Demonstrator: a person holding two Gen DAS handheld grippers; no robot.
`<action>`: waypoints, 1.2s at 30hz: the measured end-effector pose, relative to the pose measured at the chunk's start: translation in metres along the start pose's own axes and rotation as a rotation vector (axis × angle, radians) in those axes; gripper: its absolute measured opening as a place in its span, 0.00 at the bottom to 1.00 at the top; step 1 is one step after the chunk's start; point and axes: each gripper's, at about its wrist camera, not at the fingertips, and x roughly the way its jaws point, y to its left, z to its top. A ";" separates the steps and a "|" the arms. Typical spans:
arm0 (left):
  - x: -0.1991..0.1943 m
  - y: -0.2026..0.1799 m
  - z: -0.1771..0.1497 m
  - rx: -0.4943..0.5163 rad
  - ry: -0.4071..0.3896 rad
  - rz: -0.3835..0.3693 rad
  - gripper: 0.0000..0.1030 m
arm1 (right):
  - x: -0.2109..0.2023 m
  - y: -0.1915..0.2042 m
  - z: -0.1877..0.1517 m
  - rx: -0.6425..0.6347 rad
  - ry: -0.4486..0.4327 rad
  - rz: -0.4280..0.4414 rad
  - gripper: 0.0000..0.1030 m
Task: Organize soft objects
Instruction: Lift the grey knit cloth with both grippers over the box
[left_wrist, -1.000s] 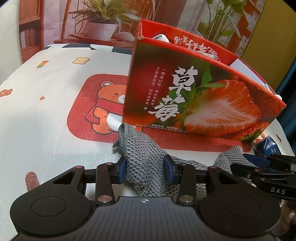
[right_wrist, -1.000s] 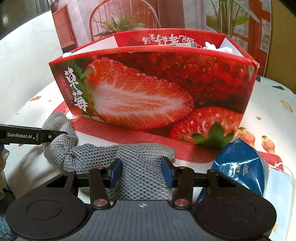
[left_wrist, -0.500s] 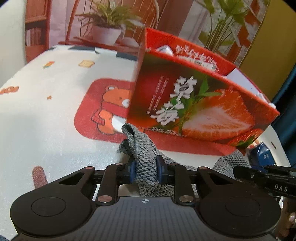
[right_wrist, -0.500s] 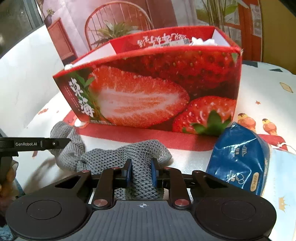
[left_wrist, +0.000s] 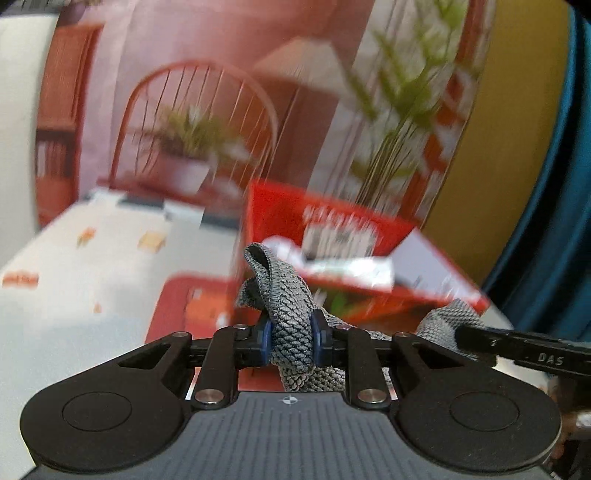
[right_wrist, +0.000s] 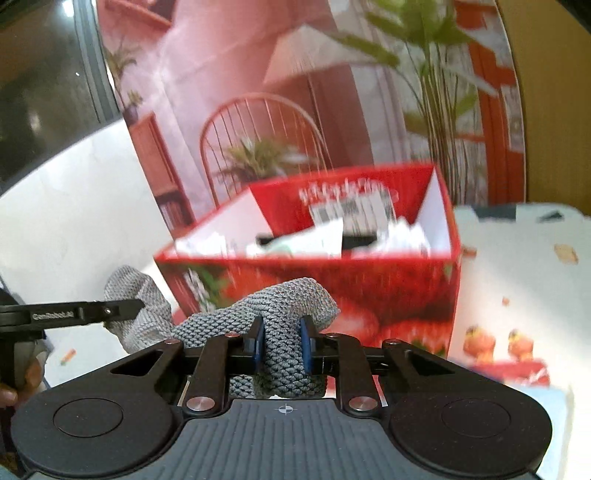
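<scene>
My left gripper (left_wrist: 290, 341) pinches one end of the grey cloth (left_wrist: 288, 317), my right gripper (right_wrist: 281, 341) the other end; it hangs between them, just before the red box (right_wrist: 369, 291) ahead.

R hand-held gripper (right_wrist: 281, 339) clamped on grey knit cloth (right_wrist: 284, 314), strawberry box (right_wrist: 332, 273) behind.

The left gripper (left_wrist: 290, 341) is being held with its blue pads (left_wrist: 263, 339) pressing a grey cloth (left_wrist: 286, 295) from both sides, jaws nearly together. The right gripper (right_wrist: 281, 345) is being kept clamped likewise on the cloth's other end. Each gripper is being seen by the other's camera: right at 3 o'clock, left at 9 o'clock.
</scene>
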 end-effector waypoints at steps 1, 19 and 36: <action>-0.004 -0.001 0.006 0.002 -0.021 -0.010 0.22 | -0.004 0.000 0.007 -0.010 -0.020 0.008 0.17; 0.032 -0.042 0.094 0.102 -0.150 -0.030 0.22 | 0.006 -0.014 0.112 -0.106 -0.145 -0.063 0.18; 0.143 -0.026 0.092 0.186 0.126 0.042 0.22 | 0.098 -0.035 0.114 -0.151 0.059 -0.241 0.18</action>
